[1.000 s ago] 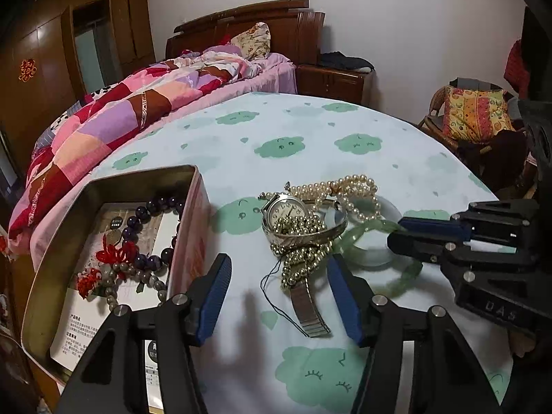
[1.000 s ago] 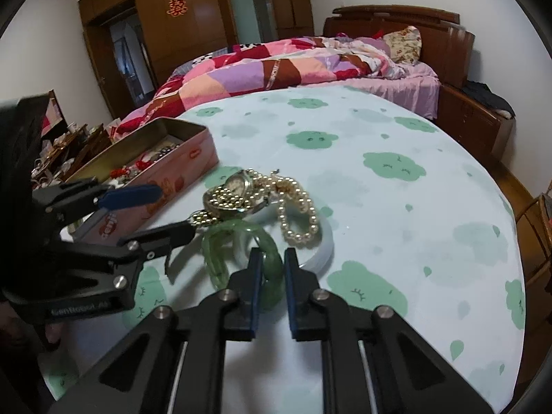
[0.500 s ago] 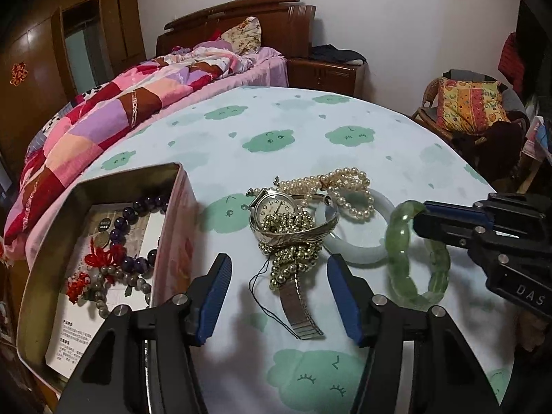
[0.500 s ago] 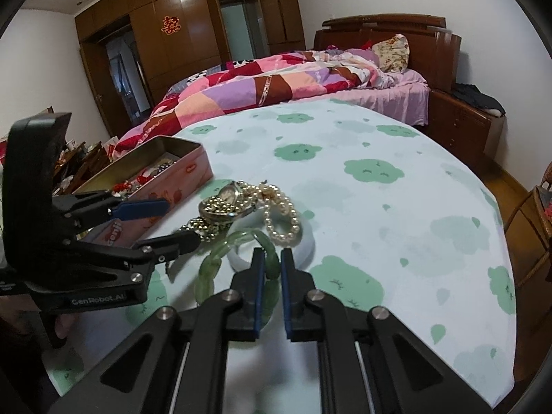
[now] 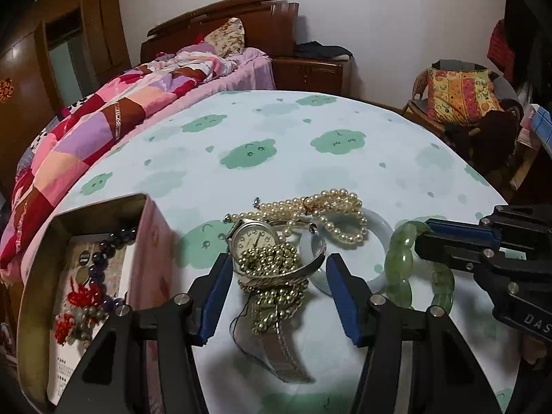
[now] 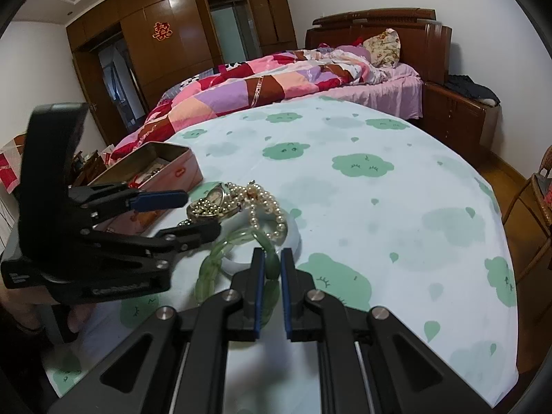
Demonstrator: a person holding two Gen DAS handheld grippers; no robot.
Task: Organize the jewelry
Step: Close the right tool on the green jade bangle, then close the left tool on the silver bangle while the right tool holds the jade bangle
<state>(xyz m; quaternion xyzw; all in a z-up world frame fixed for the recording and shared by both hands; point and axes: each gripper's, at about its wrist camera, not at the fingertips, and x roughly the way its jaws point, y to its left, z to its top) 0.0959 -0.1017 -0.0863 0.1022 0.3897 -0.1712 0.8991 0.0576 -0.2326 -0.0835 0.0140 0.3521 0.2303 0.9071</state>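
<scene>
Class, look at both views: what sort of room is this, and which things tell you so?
Most likely a home bedroom: a bed with a patchwork quilt, and a built-in wooden wardrobe.

Readable: "DAS" on right claw (image 5: 422, 241) body, near right. Red double-happiness sign (image 6: 162, 31) on far wardrobe door (image 6: 155, 45). Watch (image 5: 255, 238) dial numerals illegible.

The tabletop (image 5: 345, 179) cloth is pale blue with green clouds; the bangle (image 5: 400, 262) translucent green, the pearls (image 5: 331, 203) cream, the tin (image 6: 179, 169) pink, the quilt (image 6: 262, 86) pink-purple patchwork.
</scene>
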